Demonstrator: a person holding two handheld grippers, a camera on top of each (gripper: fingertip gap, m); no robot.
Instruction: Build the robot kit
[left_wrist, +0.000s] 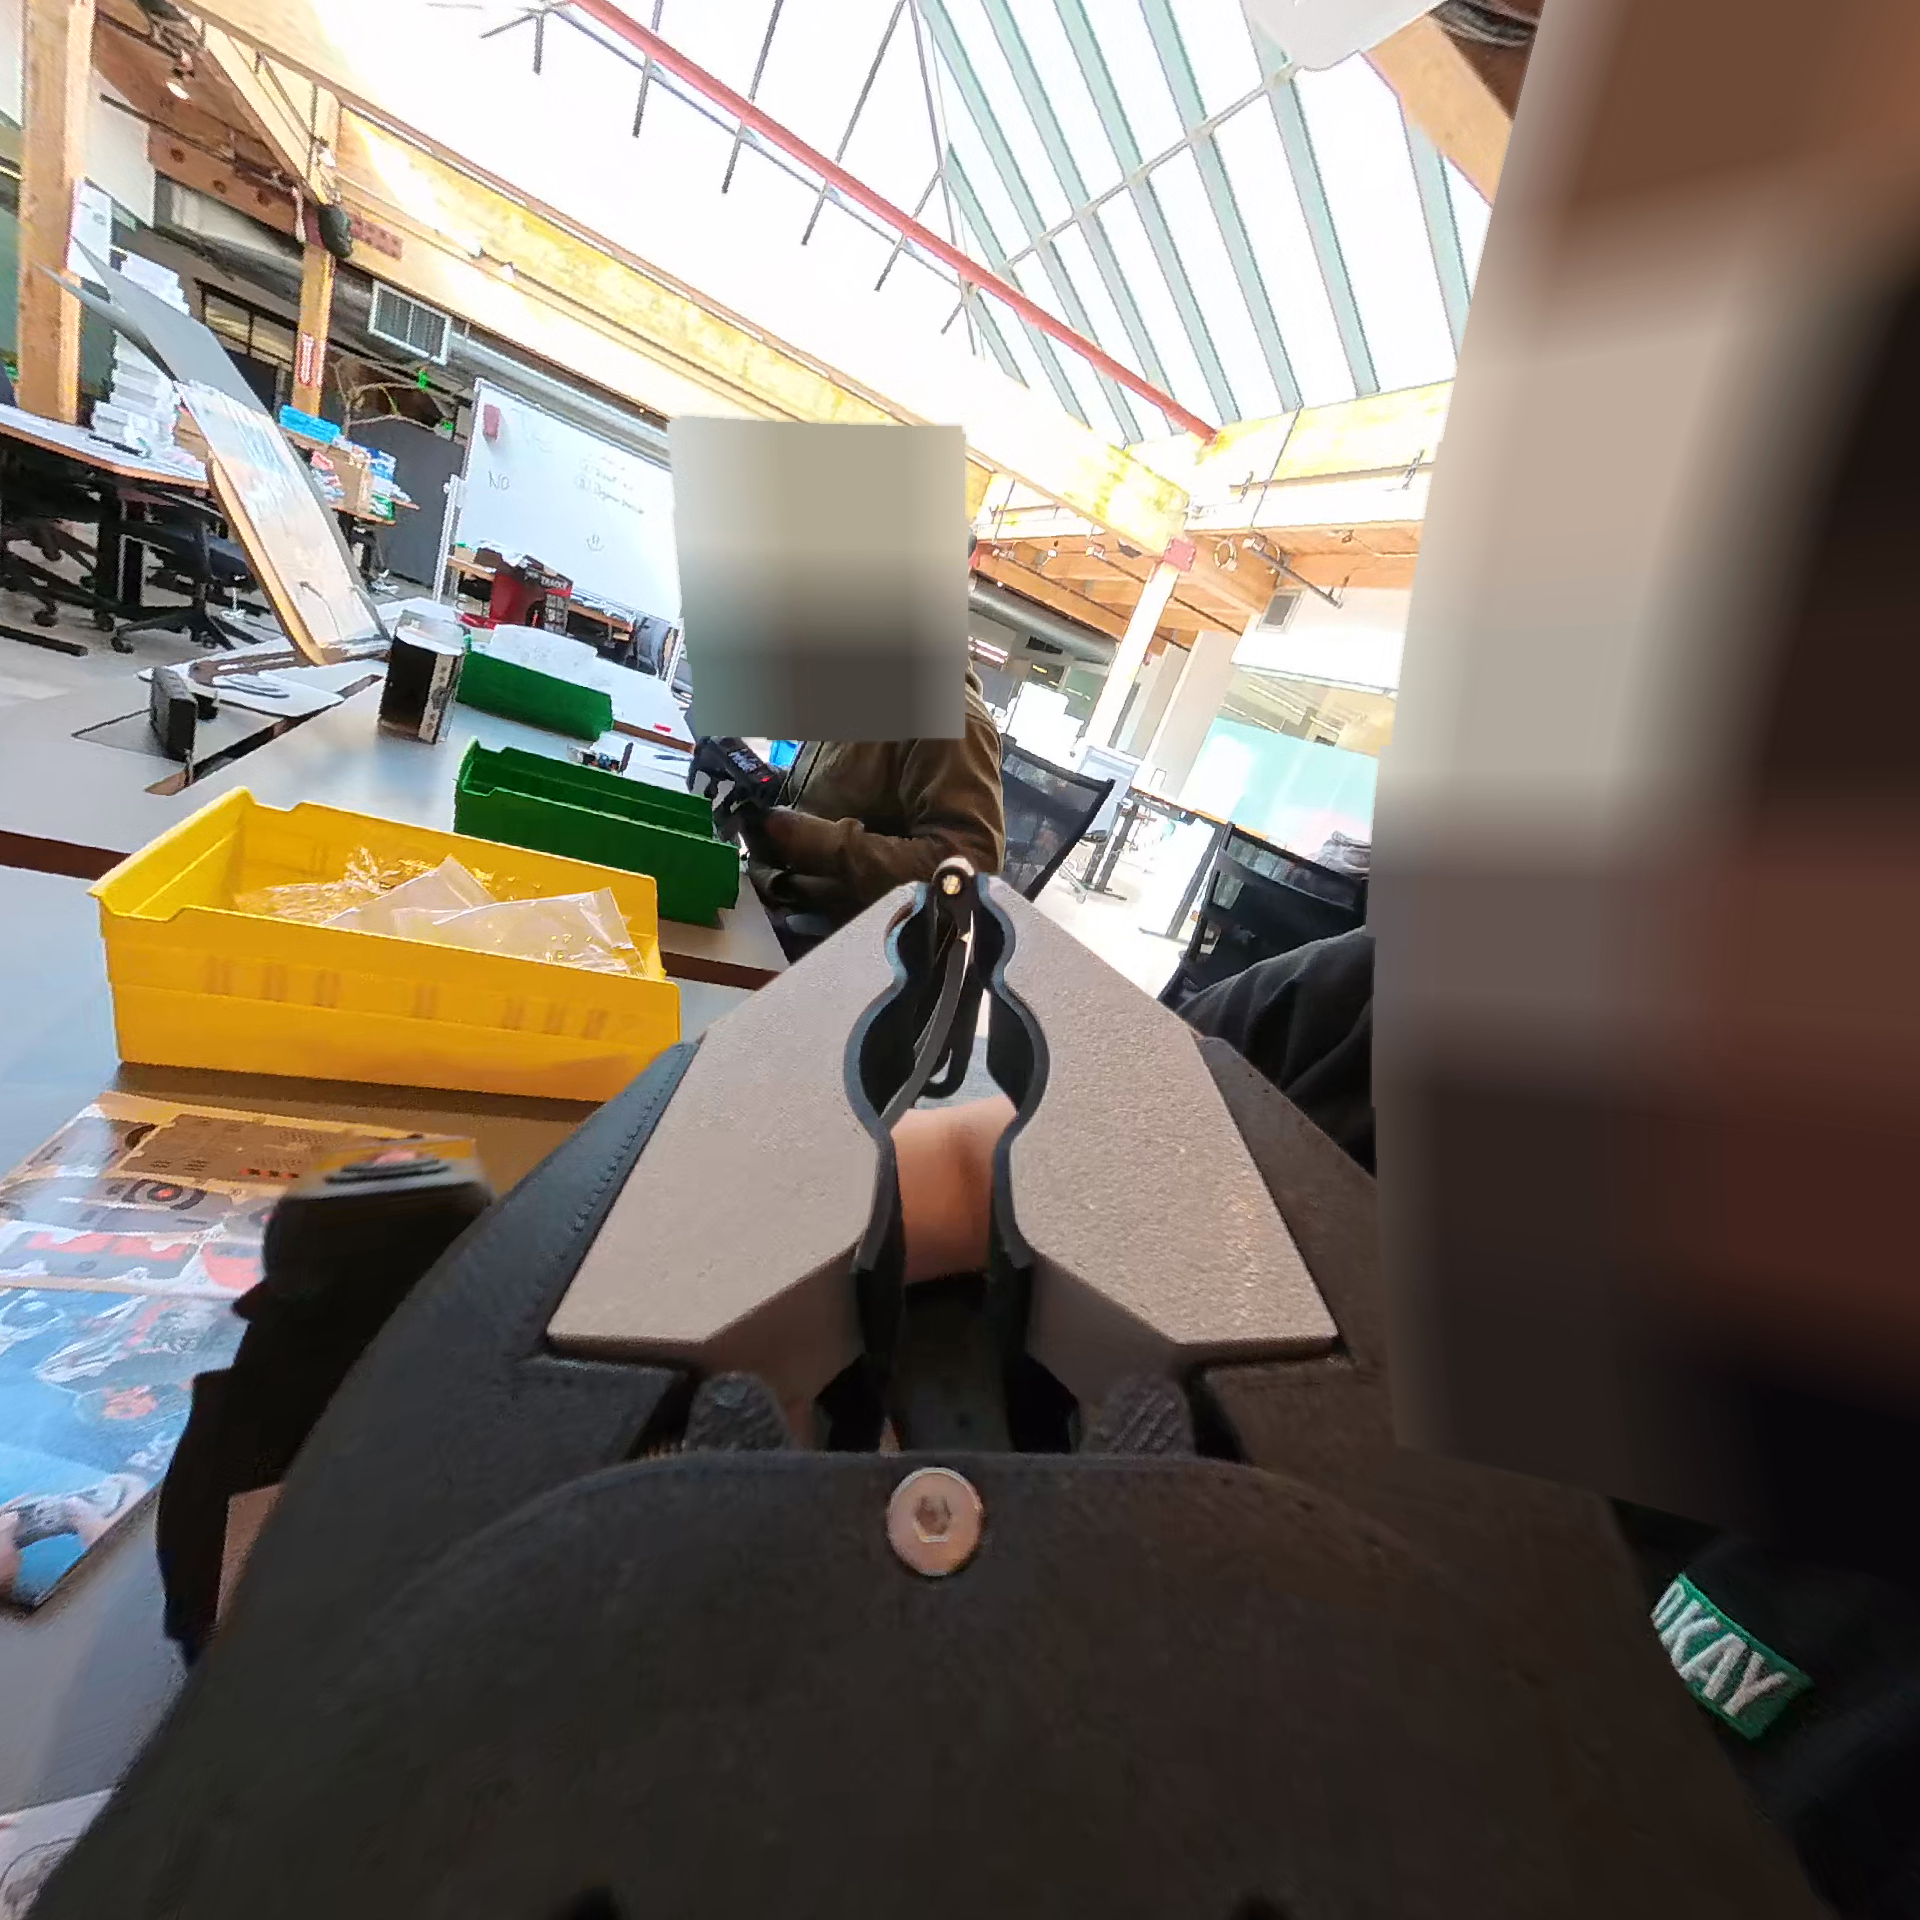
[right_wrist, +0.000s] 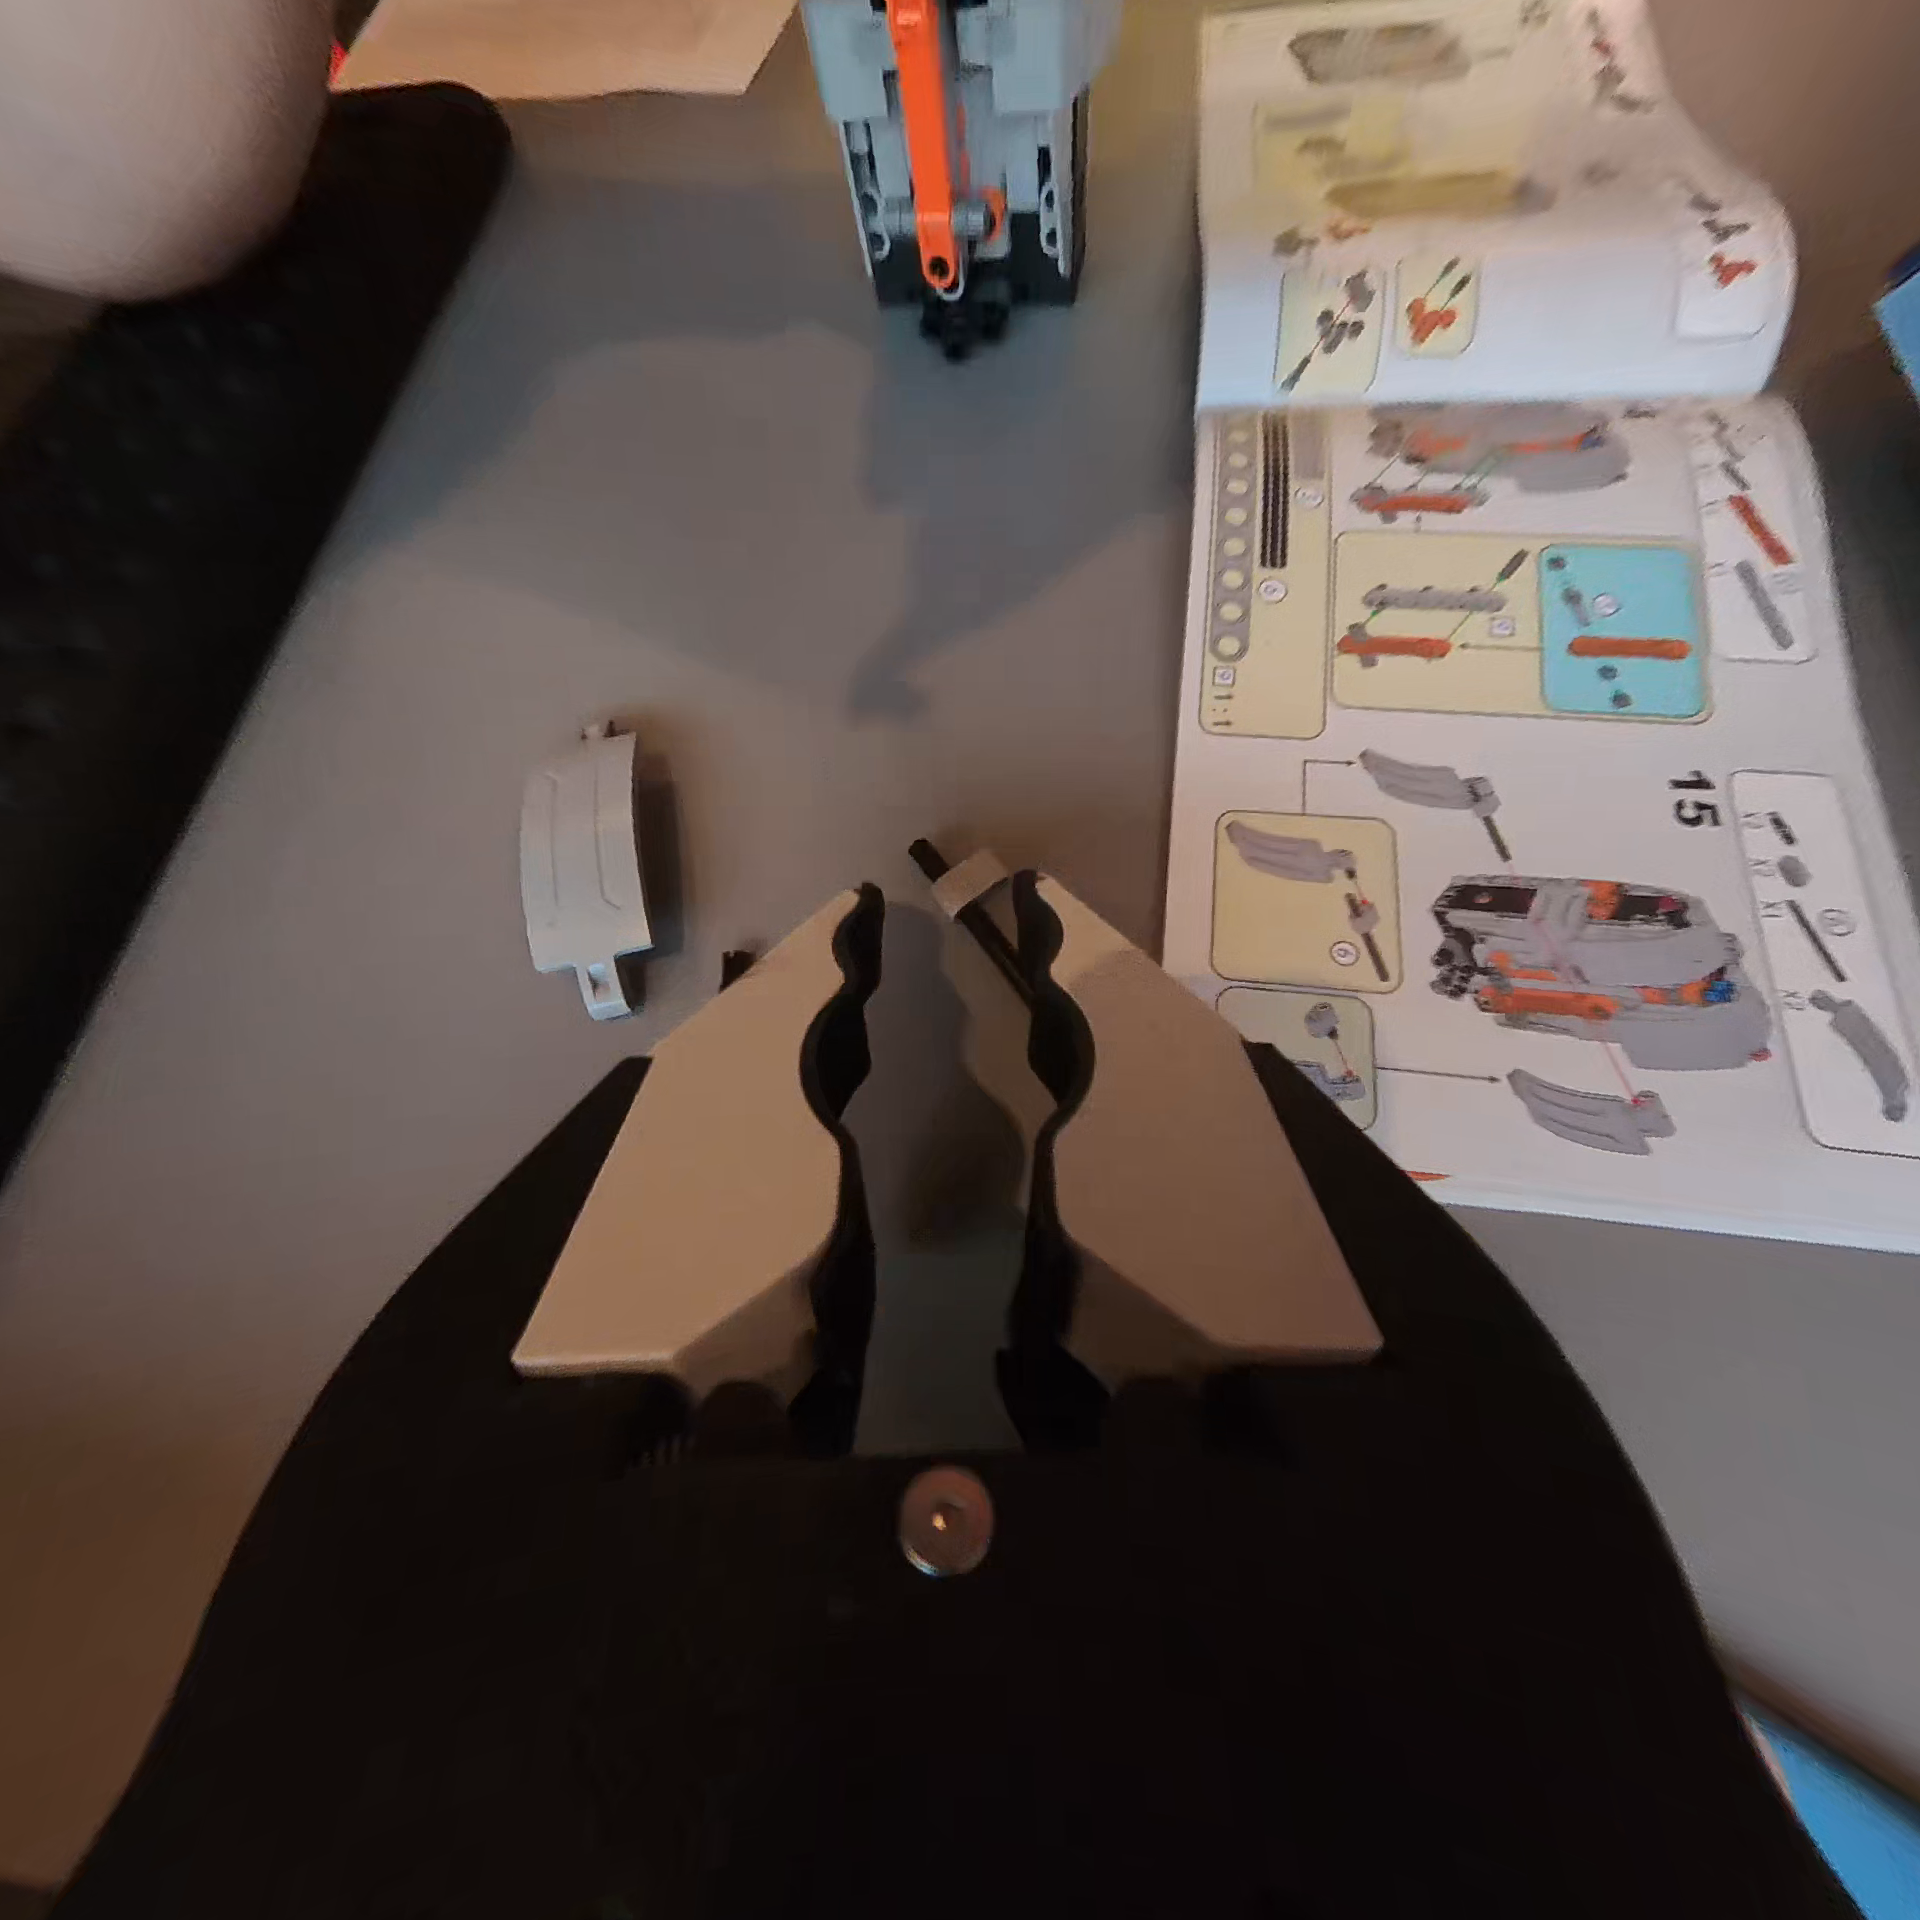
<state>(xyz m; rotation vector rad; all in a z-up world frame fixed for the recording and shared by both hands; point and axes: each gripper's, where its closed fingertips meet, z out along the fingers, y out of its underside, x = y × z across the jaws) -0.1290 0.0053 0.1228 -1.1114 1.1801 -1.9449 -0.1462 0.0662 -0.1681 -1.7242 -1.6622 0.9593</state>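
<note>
The left wrist view looks up and outward across the room. The left gripper (left_wrist: 945, 904) has its fingers nearly pressed together, pinching a thin black rod-like part (left_wrist: 940, 997) with a small pale tip that sticks out past the fingertips; the rod's lower end is hidden between the pads. To the left a yellow bin (left_wrist: 384, 1023) with clear plastic bags (left_wrist: 468, 909) sits on the grey table (left_wrist: 62, 997), with a green bin (left_wrist: 592, 831) beyond it. A printed box lid (left_wrist: 125, 1299) lies near left, cut off by the frame edge. A seated person in a brown top (left_wrist: 904, 810) is far behind the fingertips. The right side of this view is covered.

The right wrist view looks down on a grey tabletop (right_wrist: 520, 623), seen only here. The right gripper (right_wrist: 945, 894) has its fingers spread apart, holding nothing. A small grey connector on a black axle (right_wrist: 971, 894) lies just beside the right fingertip; whether it touches is hard to tell. A curved light-grey panel (right_wrist: 587, 873) lies left of the fingers, apart from them. A partly built grey and orange model (right_wrist: 961, 177) stands far ahead, its top cut off, with open table between. An open instruction booklet (right_wrist: 1507, 779) fills the right, blurred at its far page. A black mat (right_wrist: 187, 520) borders the left edge.
</note>
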